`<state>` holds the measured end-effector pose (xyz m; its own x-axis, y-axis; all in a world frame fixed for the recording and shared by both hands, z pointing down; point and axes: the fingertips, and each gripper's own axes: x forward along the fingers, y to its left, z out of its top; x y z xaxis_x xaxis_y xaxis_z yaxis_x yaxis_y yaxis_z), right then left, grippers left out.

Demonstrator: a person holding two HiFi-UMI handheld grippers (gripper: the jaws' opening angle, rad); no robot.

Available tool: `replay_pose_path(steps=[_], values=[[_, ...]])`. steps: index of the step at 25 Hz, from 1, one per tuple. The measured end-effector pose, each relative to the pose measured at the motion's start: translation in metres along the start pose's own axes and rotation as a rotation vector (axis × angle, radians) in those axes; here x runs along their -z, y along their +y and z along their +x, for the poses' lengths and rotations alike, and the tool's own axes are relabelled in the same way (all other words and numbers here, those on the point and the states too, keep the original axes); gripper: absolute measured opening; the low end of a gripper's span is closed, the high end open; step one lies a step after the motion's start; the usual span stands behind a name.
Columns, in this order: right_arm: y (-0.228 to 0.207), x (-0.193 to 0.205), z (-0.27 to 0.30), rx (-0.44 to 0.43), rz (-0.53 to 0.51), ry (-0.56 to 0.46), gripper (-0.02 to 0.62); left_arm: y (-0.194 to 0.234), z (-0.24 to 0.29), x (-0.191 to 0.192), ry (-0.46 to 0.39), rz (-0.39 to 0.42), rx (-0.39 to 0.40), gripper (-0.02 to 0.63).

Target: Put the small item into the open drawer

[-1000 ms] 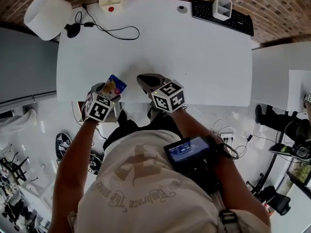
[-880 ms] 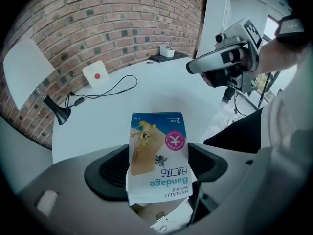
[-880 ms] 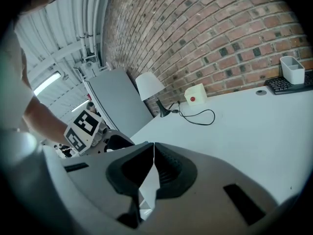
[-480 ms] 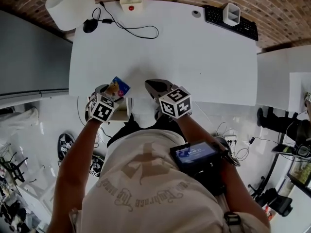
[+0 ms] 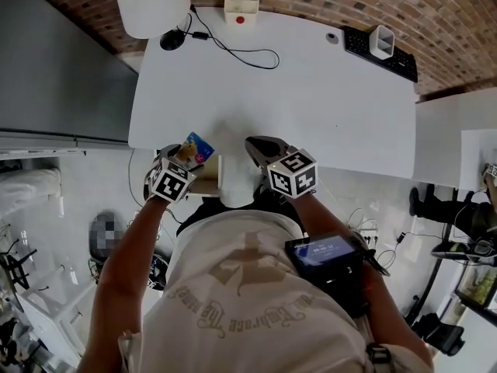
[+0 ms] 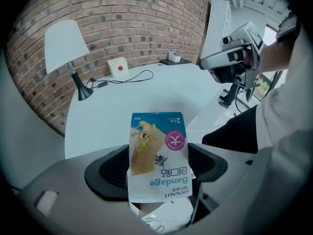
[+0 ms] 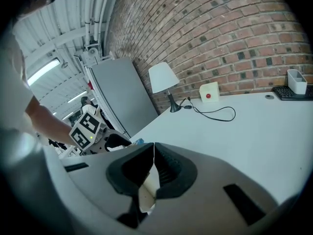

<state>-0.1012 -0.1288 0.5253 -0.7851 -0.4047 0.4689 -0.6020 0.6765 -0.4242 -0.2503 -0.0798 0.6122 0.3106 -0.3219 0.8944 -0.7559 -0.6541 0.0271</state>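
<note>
The small item is a blue-and-white bandage packet (image 5: 196, 145) (image 6: 157, 155). My left gripper (image 5: 186, 153) (image 6: 156, 169) is shut on its lower part and holds it upright at the near edge of the white desk (image 5: 311, 92). Just below that edge the open drawer (image 5: 206, 186) shows a pale wooden inside, and the packet hangs over its left part. My right gripper (image 5: 261, 147) (image 7: 152, 153) is to the right of the drawer at the desk's edge, jaws shut with nothing between them. The left gripper (image 7: 113, 142) also appears in the right gripper view.
At the desk's far edge stand a white lamp (image 5: 151, 5), a white box with a red button (image 5: 241, 6) and a black cable (image 5: 241, 51). A keyboard (image 5: 380, 51) lies far right. A grey cabinet (image 5: 54, 76) flanks the desk's left side.
The head view has swung so the desk sits further right. Both grippers keep their places at the near edge, the packet still held. More of the drawer shows between them.
</note>
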Motion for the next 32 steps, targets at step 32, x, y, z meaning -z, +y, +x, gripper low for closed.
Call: replay_pose_path(steps=[32], values=[[0.123,0.091,0.017,0.198,0.138,-0.063,0.006,-0.008,-0.035,0.156,0.054,0.197,0.133,0.379]])
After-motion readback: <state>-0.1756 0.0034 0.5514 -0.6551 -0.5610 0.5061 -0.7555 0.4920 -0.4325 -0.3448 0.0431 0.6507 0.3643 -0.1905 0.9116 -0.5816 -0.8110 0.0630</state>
